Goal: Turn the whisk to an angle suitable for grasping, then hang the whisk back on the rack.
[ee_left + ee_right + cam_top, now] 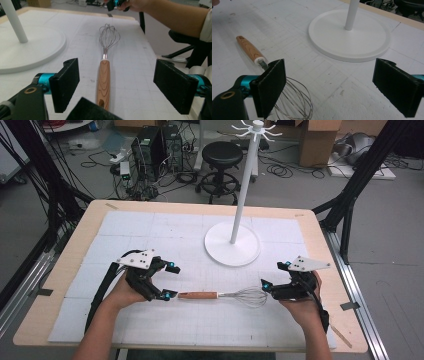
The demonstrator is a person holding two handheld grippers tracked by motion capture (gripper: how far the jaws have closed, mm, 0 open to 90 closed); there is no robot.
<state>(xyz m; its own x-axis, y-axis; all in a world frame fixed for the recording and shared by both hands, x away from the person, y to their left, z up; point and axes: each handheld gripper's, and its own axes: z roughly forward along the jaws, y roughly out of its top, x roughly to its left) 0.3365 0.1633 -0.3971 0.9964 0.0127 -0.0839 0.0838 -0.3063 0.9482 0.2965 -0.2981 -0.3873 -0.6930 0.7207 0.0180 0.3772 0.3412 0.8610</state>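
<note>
Grippers both sitting wide apart, nothing clamped. Left gripper (pixel 169 281) is hovering at the butt end of the whisk (pixel 223 295), its jaws straddling the wooden handle (pixel 103 81) without the pads pressing on it. Right gripper (pixel 276 275) is waiting at the other end, one pad hanging just over the wire loops (pixel 295 100), not squeezing them.

Whisk is lying flat on the white mat (pixel 150 235), handle pointing toward the left hand (pixel 127 292), wires toward the right hand (pixel 300 307). Farther back the white stand (pixel 233 242) is standing upright on its round base, apart from the whisk.

Handling guess: looks light, handle stiff and smooth so it may be a bit slippery under the pads; wire head is springy and would flex or bend if pinched. Best hold is looking like mid-handle, pads across the wood, or the metal neck just past it, not the loops.
</note>
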